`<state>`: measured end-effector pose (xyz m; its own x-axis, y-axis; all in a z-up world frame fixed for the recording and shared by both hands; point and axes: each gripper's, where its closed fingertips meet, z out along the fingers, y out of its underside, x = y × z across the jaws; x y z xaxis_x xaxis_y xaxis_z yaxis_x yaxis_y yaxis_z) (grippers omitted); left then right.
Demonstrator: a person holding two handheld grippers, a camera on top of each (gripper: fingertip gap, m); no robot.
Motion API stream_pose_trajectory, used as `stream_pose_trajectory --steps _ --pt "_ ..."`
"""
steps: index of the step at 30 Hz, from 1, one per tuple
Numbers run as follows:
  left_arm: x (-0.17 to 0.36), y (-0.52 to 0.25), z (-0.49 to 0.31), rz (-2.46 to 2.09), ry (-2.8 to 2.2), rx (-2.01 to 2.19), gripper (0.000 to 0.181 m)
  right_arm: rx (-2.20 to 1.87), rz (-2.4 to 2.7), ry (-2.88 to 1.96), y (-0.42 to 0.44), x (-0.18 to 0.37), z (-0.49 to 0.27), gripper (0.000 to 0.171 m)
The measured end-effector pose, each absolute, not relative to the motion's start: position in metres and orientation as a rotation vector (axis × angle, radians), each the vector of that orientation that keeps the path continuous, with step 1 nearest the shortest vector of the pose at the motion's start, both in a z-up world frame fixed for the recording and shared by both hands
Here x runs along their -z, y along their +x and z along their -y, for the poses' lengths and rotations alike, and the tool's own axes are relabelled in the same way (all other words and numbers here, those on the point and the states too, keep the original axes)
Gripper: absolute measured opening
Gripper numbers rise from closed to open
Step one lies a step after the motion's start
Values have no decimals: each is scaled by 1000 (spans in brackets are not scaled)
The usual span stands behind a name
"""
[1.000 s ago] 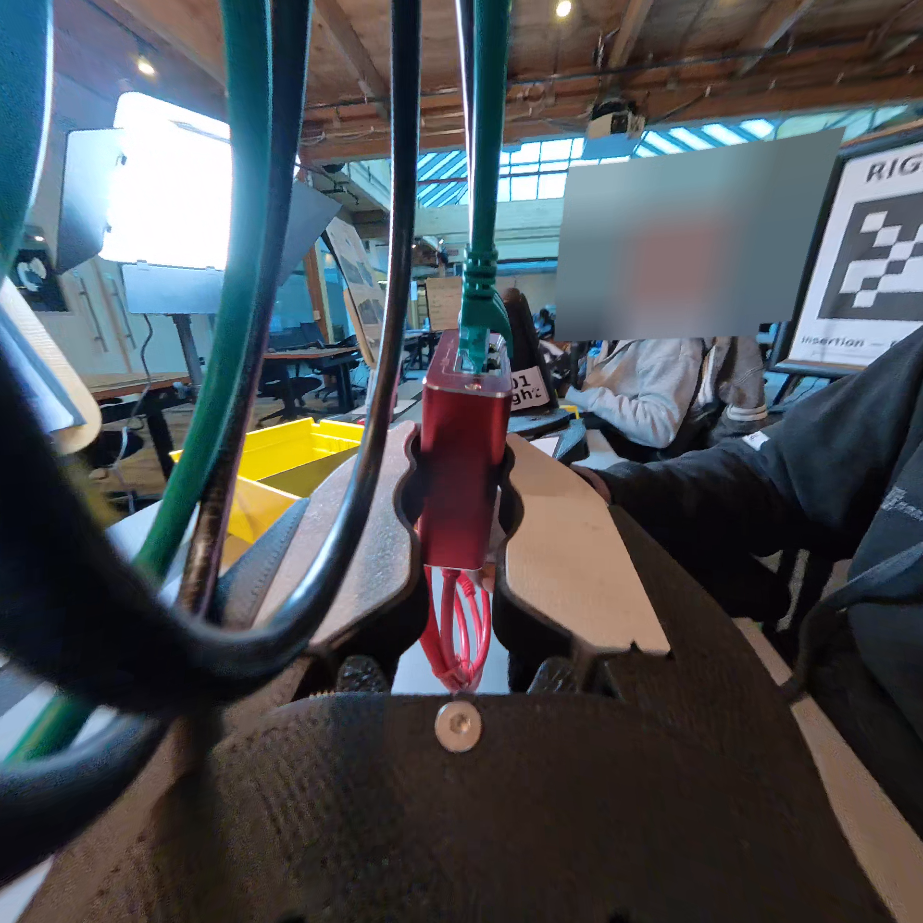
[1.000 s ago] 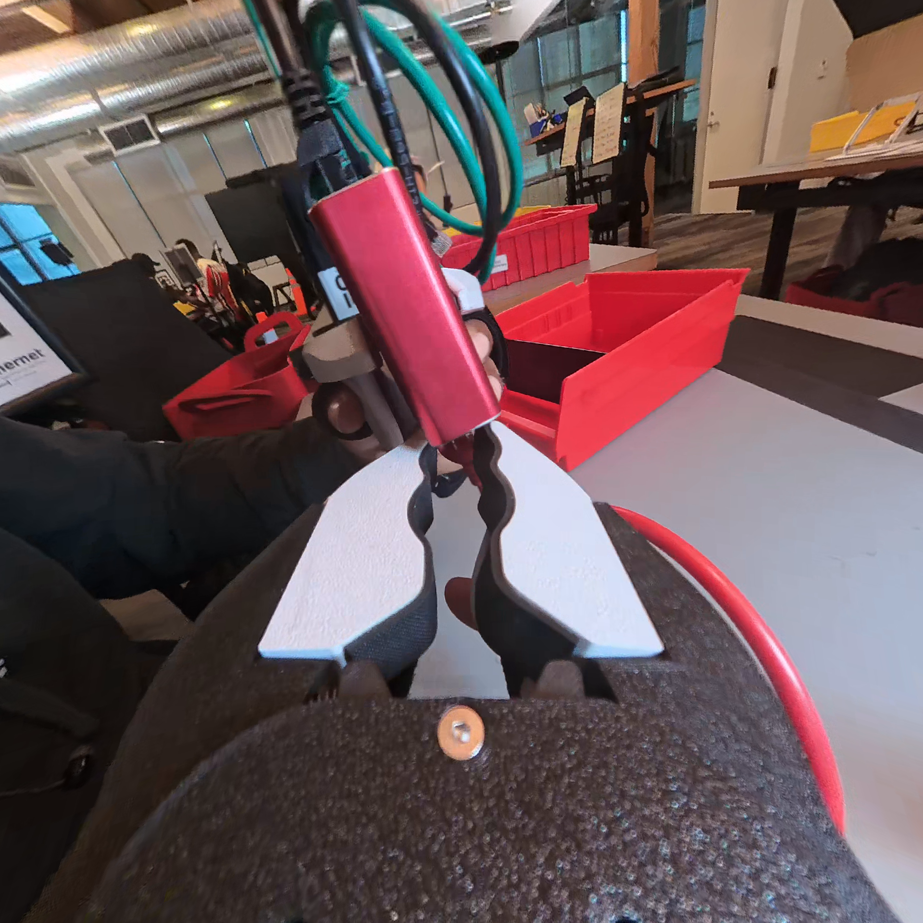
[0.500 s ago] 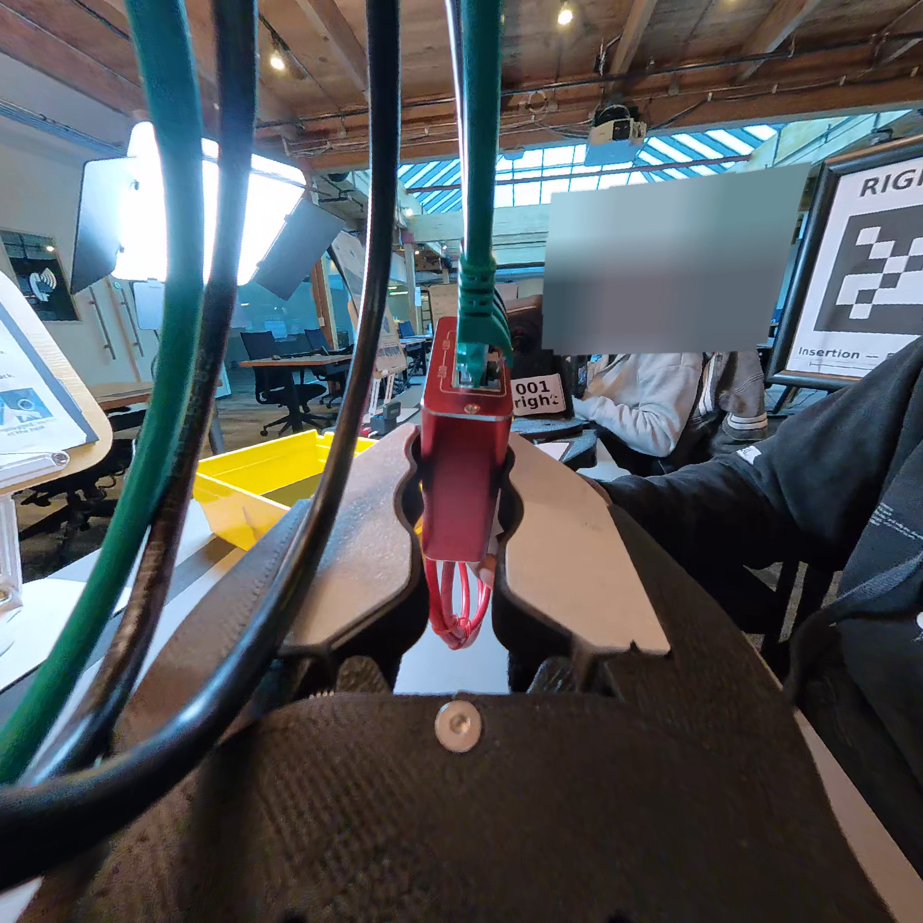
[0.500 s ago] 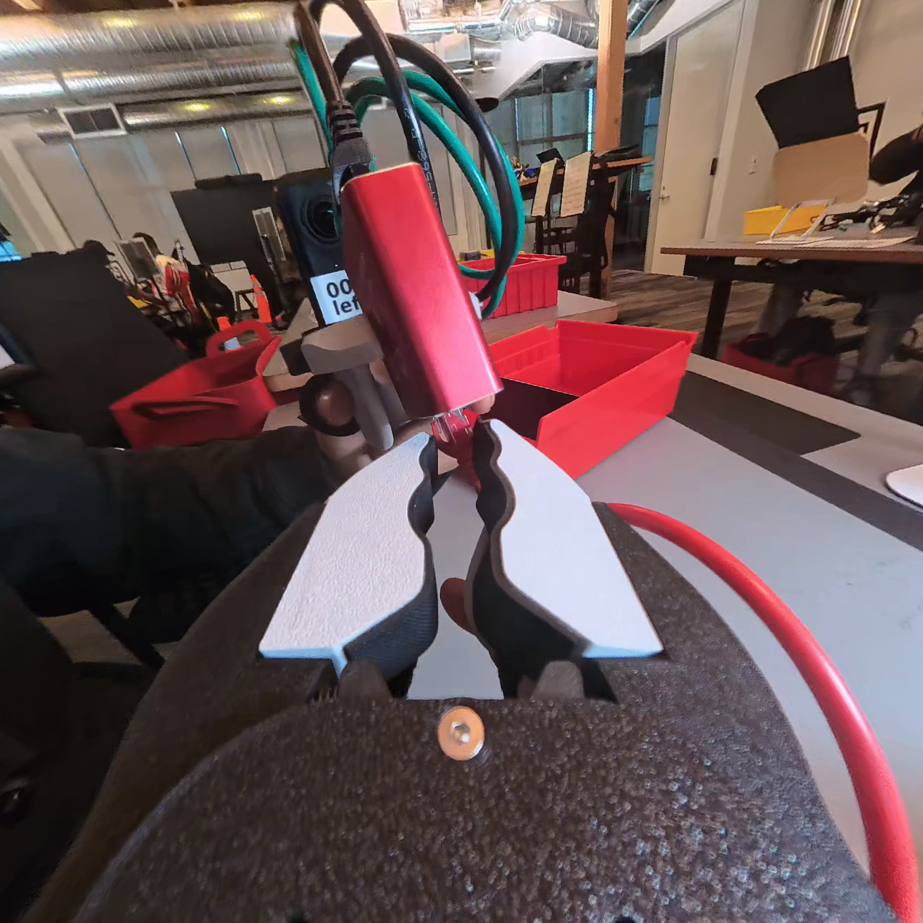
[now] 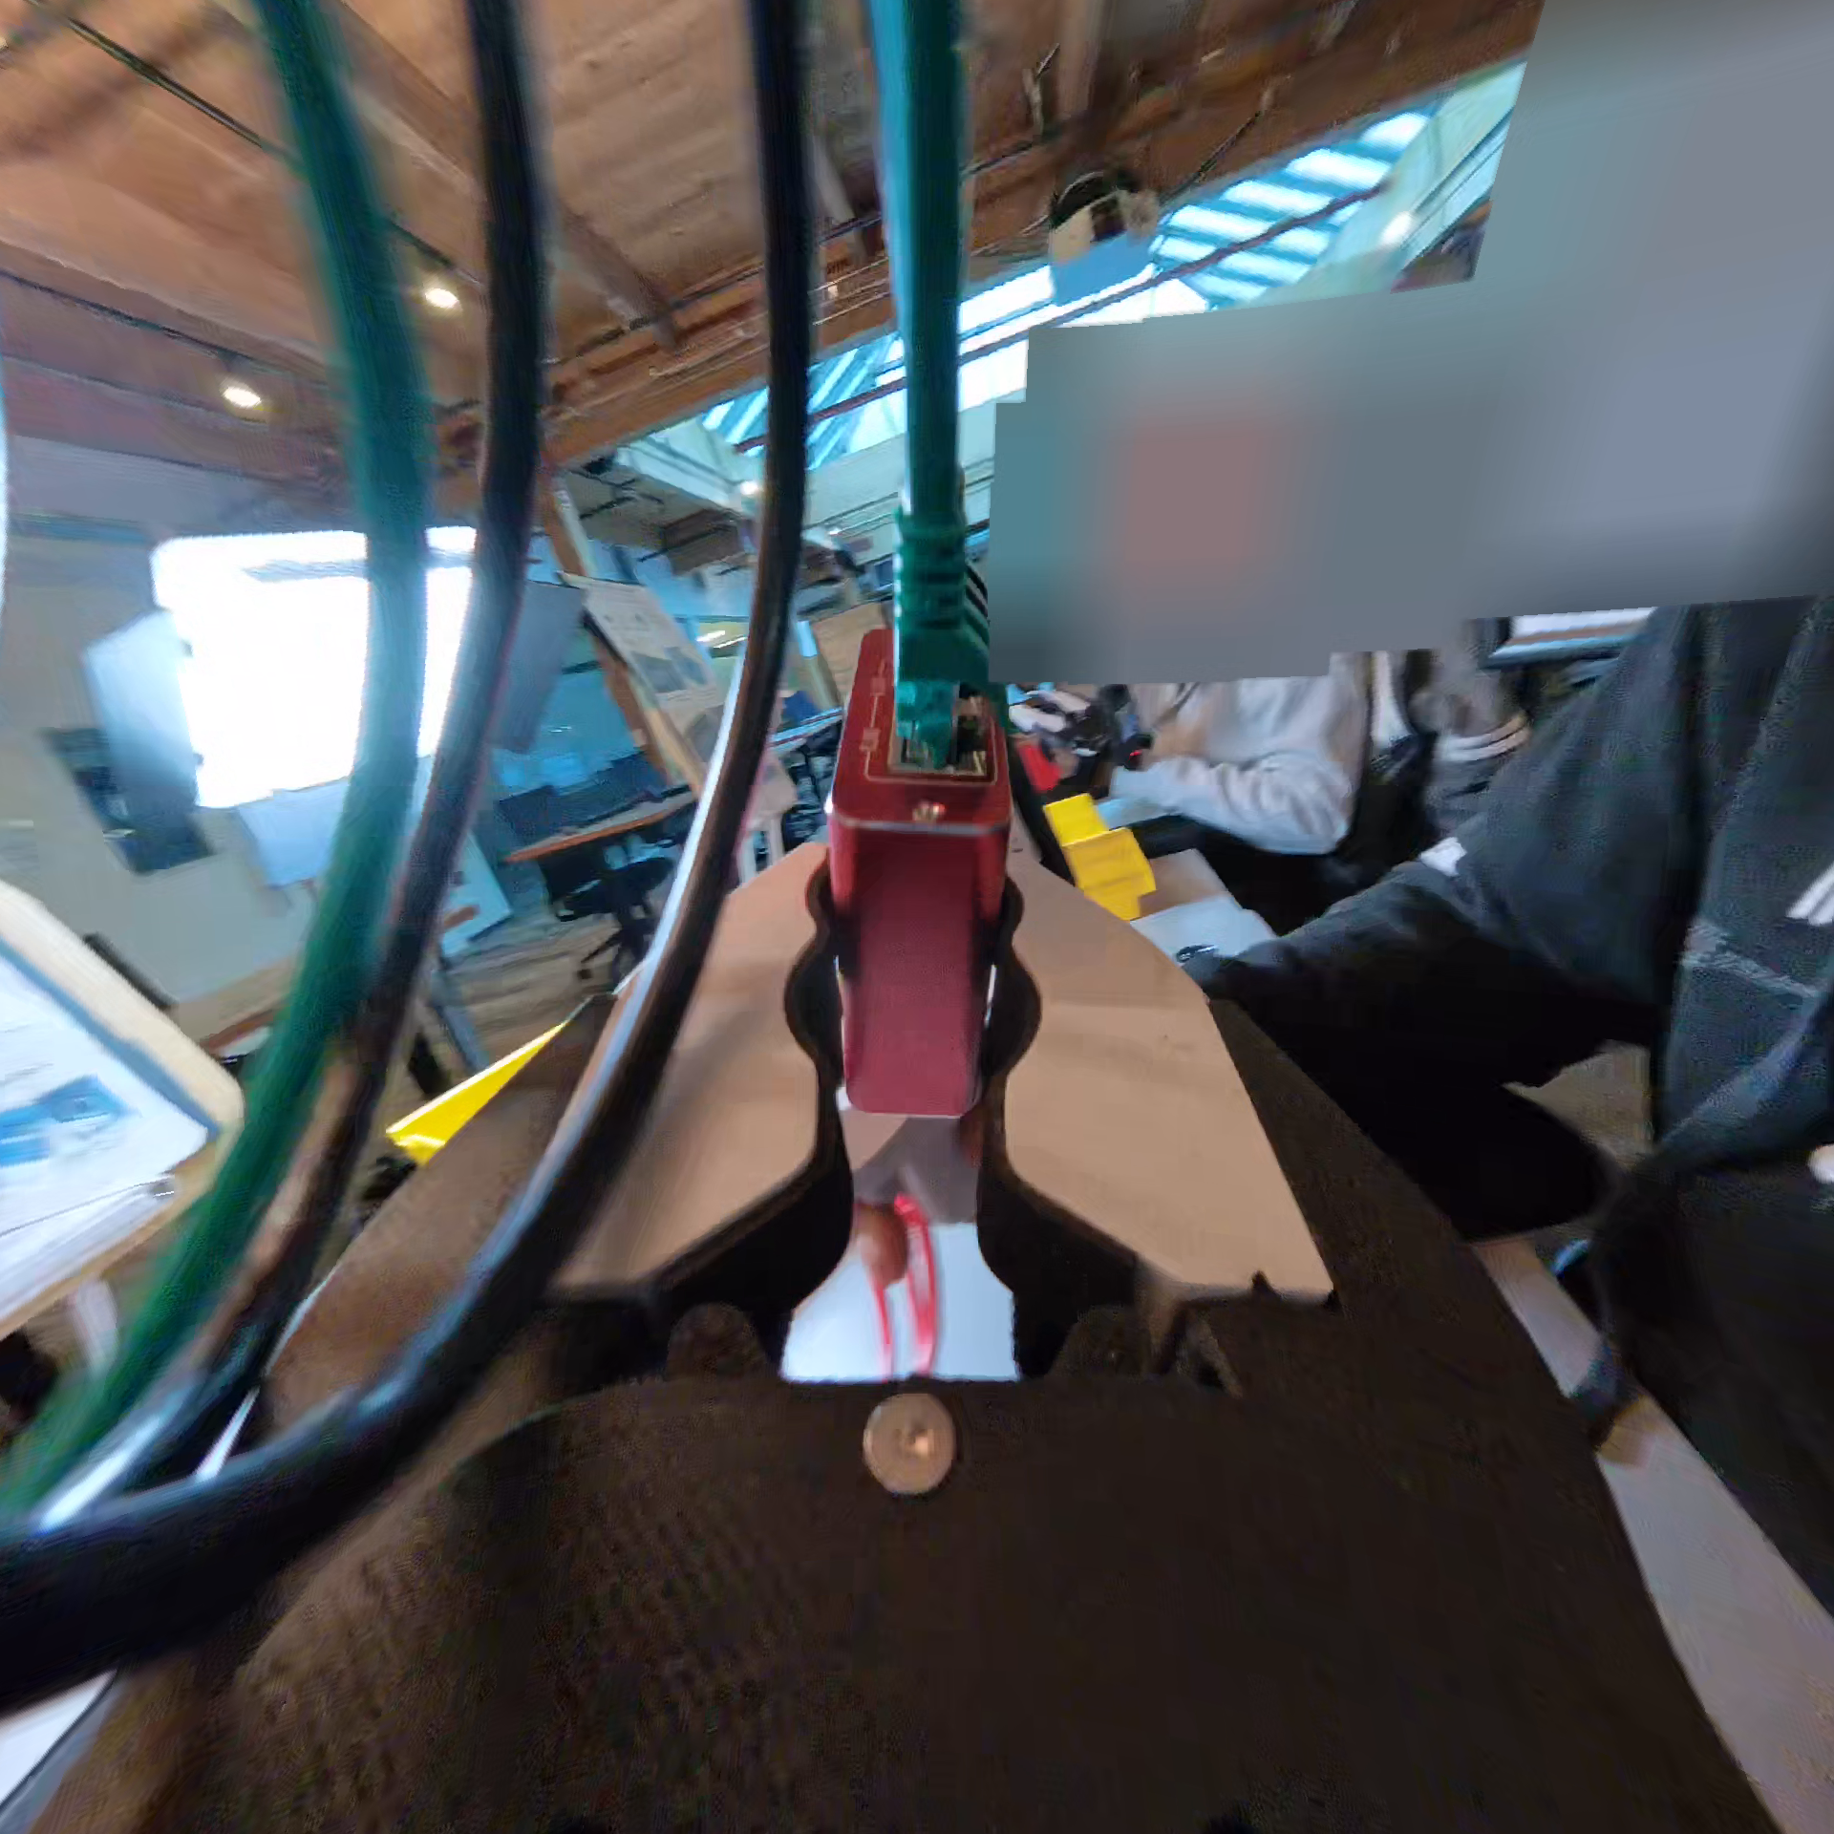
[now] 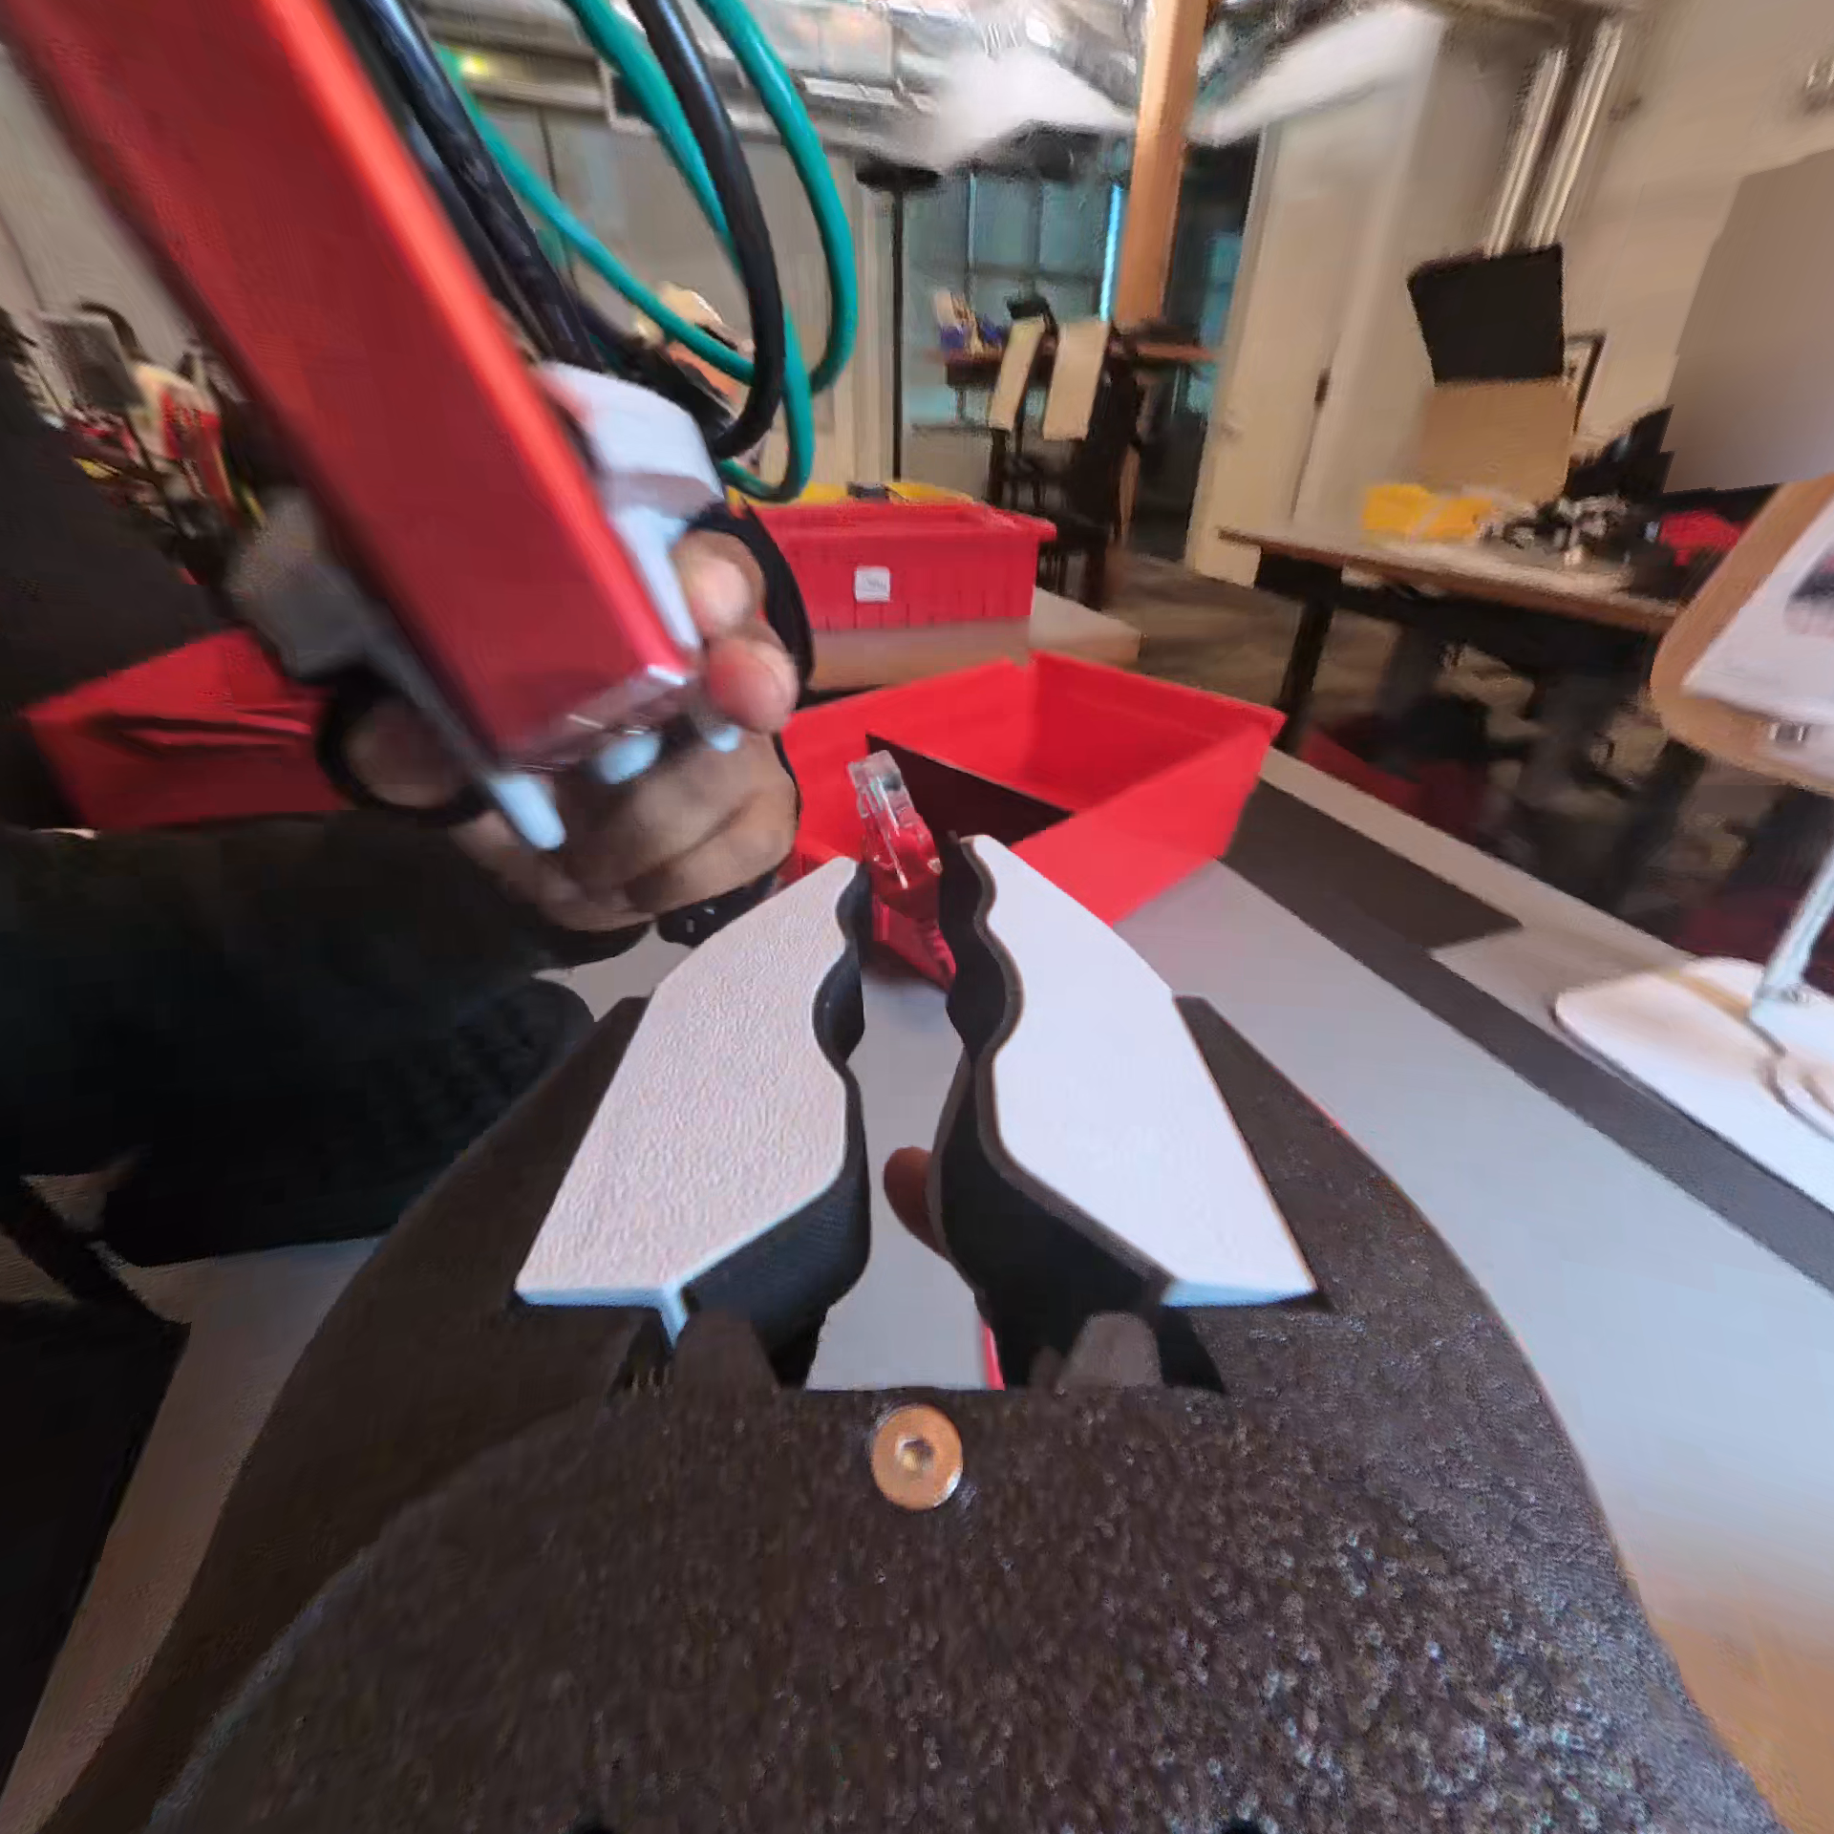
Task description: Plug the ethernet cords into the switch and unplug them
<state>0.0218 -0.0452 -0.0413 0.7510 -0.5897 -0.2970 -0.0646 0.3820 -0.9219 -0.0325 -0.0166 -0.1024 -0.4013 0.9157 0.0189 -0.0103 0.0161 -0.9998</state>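
My left gripper (image 5: 915, 893) is shut on the red switch (image 5: 913, 953) and holds it upright in the air. A green ethernet cord (image 5: 928, 556) is plugged into the switch's top end; black cords (image 5: 764, 496) loop to the left. In the right wrist view the switch (image 6: 347, 367) is tilted at upper left, held by the other gripper and a hand (image 6: 645, 794). My right gripper (image 6: 898, 873) is shut on the red cord's plug (image 6: 893, 853), whose clear tip is free, a little below and right of the switch's lower end.
A red bin (image 6: 1042, 754) sits on the grey table (image 6: 1489, 1241) beyond my right gripper, more red bins behind it. A white stand base (image 6: 1687, 1022) is at the right. A yellow bin (image 5: 1097, 853) and a seated person's sleeve (image 5: 1439, 973) are at the right in the left wrist view. The gap from one gripper's tips to the other's is roughly 8 cm.
The red plug has come out of the switch's lower end and is now held free in my right gripper. The switch has risen and moved up-left in the right wrist view.
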Motion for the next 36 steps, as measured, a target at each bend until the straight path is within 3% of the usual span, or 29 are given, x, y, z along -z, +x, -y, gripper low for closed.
stream_pose_trajectory --steps 5,11,19,24,30,32,36 --pt "33 -25 46 -493 -1166 478 27 -1540 1470 -999 -20 87 -11 13" --pt "80 -77 8 -257 -1387 450 27 -1513 1496 -1058 -9 71 -44 14" --pt "145 -91 -19 -91 -1624 501 27 -1037 1600 -1306 -4 48 -159 13" --pt "155 -75 -19 -157 -1667 479 26 -802 1617 -1529 -10 74 -252 13" --pt "172 -65 -16 -224 -1731 417 26 -581 1780 -1841 11 174 -317 14" --pt "178 -62 -17 -235 -1749 414 26 -438 1715 -1821 16 182 -341 13" --pt "190 -57 -19 -241 -1815 435 26 -374 1562 -1749 18 152 -353 45"
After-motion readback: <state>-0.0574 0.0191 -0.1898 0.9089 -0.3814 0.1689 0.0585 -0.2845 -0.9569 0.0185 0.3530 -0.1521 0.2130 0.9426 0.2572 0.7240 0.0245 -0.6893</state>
